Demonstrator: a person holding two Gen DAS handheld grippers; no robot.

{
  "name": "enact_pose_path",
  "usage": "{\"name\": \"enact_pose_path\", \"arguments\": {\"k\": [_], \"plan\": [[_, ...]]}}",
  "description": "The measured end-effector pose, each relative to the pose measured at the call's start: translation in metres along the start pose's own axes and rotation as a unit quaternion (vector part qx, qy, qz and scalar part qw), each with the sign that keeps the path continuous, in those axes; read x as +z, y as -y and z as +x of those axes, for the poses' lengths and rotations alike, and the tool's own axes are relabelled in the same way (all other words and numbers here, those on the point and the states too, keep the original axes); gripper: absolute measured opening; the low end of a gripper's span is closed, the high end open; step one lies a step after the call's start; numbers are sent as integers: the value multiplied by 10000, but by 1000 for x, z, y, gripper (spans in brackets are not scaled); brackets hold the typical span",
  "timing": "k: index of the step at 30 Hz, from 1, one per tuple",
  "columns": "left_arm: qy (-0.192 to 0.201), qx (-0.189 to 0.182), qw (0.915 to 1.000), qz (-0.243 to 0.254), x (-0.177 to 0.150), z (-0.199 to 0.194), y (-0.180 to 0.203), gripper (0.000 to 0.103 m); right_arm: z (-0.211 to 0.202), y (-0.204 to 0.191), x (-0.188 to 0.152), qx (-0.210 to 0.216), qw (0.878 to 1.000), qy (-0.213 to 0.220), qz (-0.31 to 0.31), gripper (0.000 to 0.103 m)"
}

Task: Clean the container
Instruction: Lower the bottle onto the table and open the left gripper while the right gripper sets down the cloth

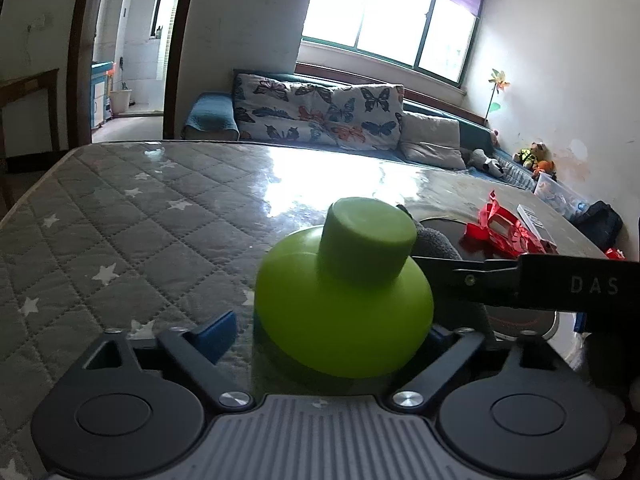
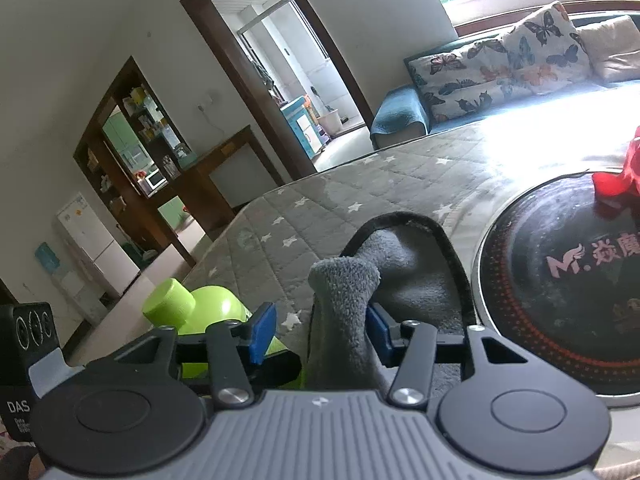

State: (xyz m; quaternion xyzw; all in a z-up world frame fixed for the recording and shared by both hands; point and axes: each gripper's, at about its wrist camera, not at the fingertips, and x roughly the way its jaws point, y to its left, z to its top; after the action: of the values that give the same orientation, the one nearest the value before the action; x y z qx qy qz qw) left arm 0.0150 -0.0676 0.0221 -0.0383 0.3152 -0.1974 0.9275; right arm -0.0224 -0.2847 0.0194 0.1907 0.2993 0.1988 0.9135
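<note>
A lime-green container with a round green cap sits tilted between the fingers of my left gripper, which is shut on it. Its right pad is hidden behind the container. Lower left in the right wrist view, the same container shows. My right gripper is shut on a grey fleecy cloth, which stands up between its blue pads. The cloth lies just behind and right of the cap, close to it; contact is hidden. The right tool's black housing reaches in from the right.
A table with a grey quilted star-print cover lies under glossy film. A round black cooktop stands at the right, with red wrapping and a white box on it. A sofa with butterfly cushions is behind.
</note>
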Motion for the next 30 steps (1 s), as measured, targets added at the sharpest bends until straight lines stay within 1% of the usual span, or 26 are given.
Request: {"name": "enact_pose_path", "arguments": {"k": [1,5,9,12,14,16,18,20,25,30], "plan": [[2,24,10000,13,0,0,1,98,-2,-1,-1,-22,10000,11,-43,62],[17,93,10000,16,-6,-4,3,103,-9,-6,-4,-110,9997,54,-215,65],[42,134,9999,0,-10,-10,5,103,-17,-12,-8,-199,9990,98,-387,76],[56,109,9999,-21,-14,-14,6,103,-22,-16,-10,-265,9982,130,-516,76],[39,128,9999,-18,-17,-16,7,103,-26,-18,-12,-309,9976,152,-602,79],[28,143,9999,-12,-19,-18,8,103,-30,-21,-14,-353,9969,174,-687,85],[31,155,9999,3,-21,-22,9,103,-33,-23,-15,-380,9962,198,-757,86],[20,192,9998,31,-23,-25,11,103,-37,-27,-18,-410,9956,223,-807,89],[-46,238,9997,88,-31,-31,15,103,-47,-33,-25,-546,9938,294,-924,100],[-52,314,9995,35,-37,-38,17,103,-56,-32,-32,-725,9920,284,-994,103]]}}
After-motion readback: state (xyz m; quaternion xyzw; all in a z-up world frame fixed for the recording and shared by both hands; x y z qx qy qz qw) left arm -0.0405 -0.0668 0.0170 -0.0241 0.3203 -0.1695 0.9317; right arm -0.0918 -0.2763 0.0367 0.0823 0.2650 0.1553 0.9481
